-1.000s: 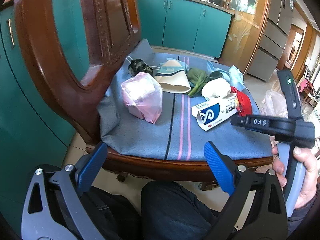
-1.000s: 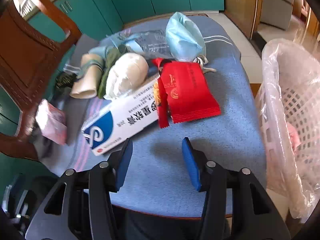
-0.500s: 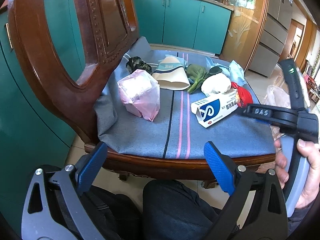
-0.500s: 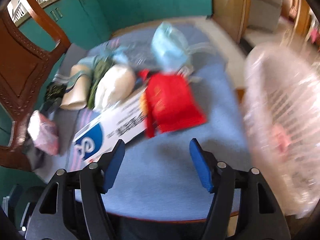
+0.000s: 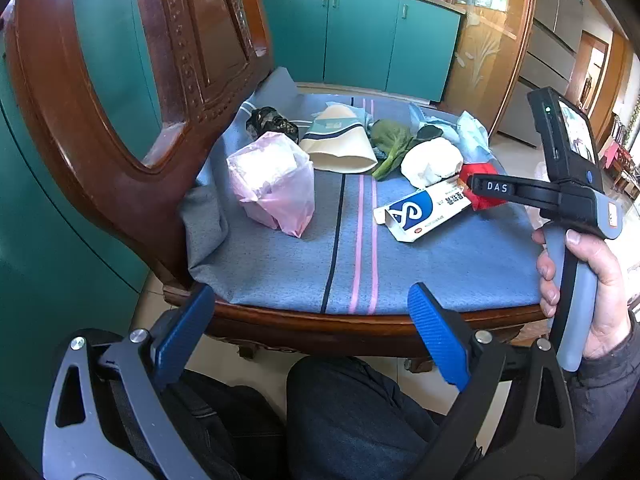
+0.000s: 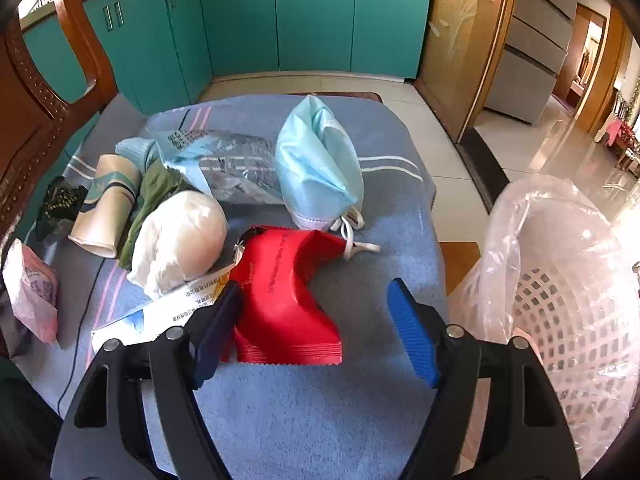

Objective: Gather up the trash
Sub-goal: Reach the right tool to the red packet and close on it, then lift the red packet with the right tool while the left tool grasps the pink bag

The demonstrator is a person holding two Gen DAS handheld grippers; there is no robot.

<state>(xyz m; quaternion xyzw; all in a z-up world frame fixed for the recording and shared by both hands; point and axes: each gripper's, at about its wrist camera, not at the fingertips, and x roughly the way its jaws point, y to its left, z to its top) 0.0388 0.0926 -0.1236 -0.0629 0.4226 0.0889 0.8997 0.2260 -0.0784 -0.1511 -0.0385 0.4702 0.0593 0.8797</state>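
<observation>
Teal cabinets backed a blue-clothed chair seat (image 6: 304,432) where the right gripper (image 6: 312,324), jaws opening and pinching nothing, straddled the red wrapper (image 6: 288,292) just ahead (the lined basket (image 6: 560,320) waited rightward), presumably lining up a grab.

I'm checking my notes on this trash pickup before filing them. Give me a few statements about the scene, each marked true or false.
1. The red packet lies between the fingers of the right gripper, whose jaws are opening. True.
2. The left gripper holds the pink bag. False: it is open, short of the chair seat, holding nothing.
3. A basket lined with clear plastic stands right of the seat. True.
4. The blue mask is already in the basket. False: it lies on the blue cloth.
5. The paper cup stands upright. False: it lies on its side.
</observation>
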